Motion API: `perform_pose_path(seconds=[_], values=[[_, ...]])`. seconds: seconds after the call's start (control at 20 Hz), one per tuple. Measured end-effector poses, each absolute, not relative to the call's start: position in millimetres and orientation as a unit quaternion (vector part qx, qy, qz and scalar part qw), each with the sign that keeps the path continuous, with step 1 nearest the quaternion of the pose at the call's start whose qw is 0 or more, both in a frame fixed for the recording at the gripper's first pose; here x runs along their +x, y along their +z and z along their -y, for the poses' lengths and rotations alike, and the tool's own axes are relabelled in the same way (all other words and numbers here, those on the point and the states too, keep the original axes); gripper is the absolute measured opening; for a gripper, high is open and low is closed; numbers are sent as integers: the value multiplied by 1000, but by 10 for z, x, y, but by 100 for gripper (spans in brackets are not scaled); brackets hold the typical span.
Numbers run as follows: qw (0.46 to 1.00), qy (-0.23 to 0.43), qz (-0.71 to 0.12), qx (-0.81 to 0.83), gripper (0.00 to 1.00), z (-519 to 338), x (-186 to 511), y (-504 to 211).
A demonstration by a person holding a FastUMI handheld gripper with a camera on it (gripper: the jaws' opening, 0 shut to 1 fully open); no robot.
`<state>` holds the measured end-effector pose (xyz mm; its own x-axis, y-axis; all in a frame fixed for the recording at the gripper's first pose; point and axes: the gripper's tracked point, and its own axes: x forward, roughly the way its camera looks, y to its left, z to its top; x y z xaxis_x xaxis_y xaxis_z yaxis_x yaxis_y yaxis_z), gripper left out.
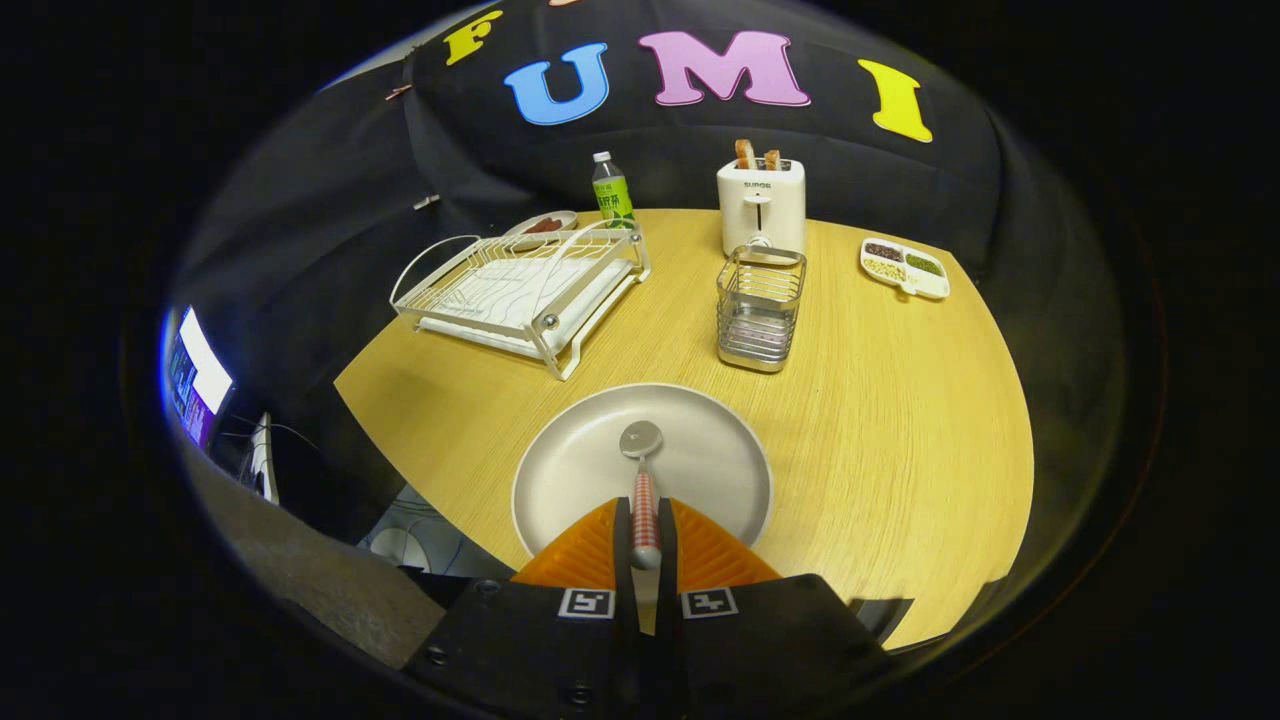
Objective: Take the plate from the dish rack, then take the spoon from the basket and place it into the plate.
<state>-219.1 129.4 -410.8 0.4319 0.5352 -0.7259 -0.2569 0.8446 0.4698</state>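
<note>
Table: we note a round light-wood tabletop, bearing everything listed.
Dish rack: white wire rack, well beyond the fingers, plate slot vacated, we judge.
Plate: round pale-grey dish lying flat just ahead of the fingers, positioned to receive the spoon.
Basket: small steel-wire holder standing past the plate.
Spoon: metal bowl, red-checked handle; we see it over the plate's middle.
Gripper: clenched on the spoon handle, not yet released.

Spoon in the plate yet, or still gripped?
Still gripped: hand-held gripper is shut on the spoon handle, bowl over the plate.
</note>
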Motion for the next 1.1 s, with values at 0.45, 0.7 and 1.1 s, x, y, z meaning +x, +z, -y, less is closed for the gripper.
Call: perform_pose_path(seconds=[0.45,0.7,1.1], values=[[805,222,-537,121,21,-1377,-2477,-4481],[814,199,-529,133,66,-1343,-2366,-4444],[868,160,-458,105,99,-947,-1728,-3882]])
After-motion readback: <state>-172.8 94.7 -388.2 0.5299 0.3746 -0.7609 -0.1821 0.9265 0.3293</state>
